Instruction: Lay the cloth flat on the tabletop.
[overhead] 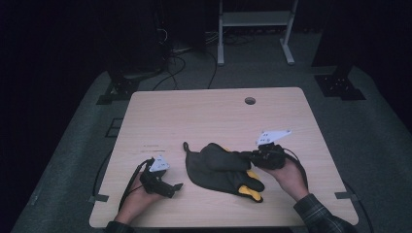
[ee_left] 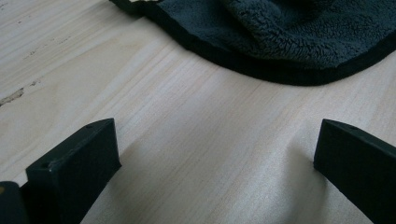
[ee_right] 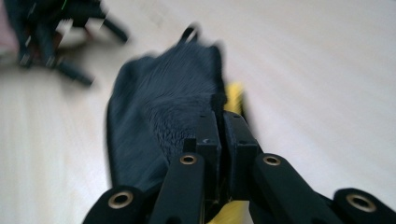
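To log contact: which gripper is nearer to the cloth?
Right. The right gripper is shut on the cloth; the left gripper is open on the table, beside the cloth's edge.

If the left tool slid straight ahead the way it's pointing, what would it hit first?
Most likely the dark cloth. The left tool sits open on the table, with bare wood between its jaws and the cloth's black edge just ahead. Nothing else lies in that line.
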Demonstrator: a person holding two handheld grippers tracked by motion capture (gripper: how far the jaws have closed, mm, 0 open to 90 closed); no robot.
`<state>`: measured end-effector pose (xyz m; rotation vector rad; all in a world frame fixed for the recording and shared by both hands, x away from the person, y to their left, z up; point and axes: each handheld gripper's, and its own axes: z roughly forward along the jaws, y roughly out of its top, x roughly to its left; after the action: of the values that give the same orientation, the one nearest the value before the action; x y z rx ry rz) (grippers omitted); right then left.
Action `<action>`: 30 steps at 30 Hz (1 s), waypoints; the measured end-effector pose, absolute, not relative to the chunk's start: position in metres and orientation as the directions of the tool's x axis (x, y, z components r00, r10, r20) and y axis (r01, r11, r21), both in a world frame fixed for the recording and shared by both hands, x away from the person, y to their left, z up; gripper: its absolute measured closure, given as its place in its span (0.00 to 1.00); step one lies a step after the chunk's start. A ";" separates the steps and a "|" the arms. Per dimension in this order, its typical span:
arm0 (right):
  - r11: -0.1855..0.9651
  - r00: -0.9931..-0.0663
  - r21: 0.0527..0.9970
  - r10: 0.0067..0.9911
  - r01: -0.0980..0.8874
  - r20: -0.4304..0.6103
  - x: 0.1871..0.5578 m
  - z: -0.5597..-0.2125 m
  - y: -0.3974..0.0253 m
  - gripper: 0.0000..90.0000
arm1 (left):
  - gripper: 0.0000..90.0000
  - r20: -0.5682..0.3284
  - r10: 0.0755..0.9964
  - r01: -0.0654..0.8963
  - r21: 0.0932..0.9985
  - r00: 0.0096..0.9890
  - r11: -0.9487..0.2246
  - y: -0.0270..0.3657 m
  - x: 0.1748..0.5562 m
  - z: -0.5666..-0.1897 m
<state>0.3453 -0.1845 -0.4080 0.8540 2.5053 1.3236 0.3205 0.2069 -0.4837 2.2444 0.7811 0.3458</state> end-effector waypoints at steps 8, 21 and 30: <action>0.352 -0.761 0.855 0.645 0.381 0.074 0.371 -0.381 -0.210 0.95 | 0.00 0.013 0.627 0.438 0.705 0.779 -0.558 0.206 0.321 -0.483; 0.314 -0.721 0.881 0.692 0.353 0.042 0.391 -0.368 -0.223 0.94 | 0.03 -0.003 0.650 0.409 0.779 0.760 -0.475 0.189 0.341 -0.455; 0.285 -0.764 0.907 0.642 0.310 0.060 0.404 -0.353 -0.193 0.95 | 0.05 -0.018 0.602 0.339 0.840 0.798 -0.424 0.163 0.351 -0.427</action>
<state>0.4044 -0.1932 -0.3528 0.8663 2.2419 1.4718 0.3506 0.1627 -0.4275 2.0498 0.6975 0.3553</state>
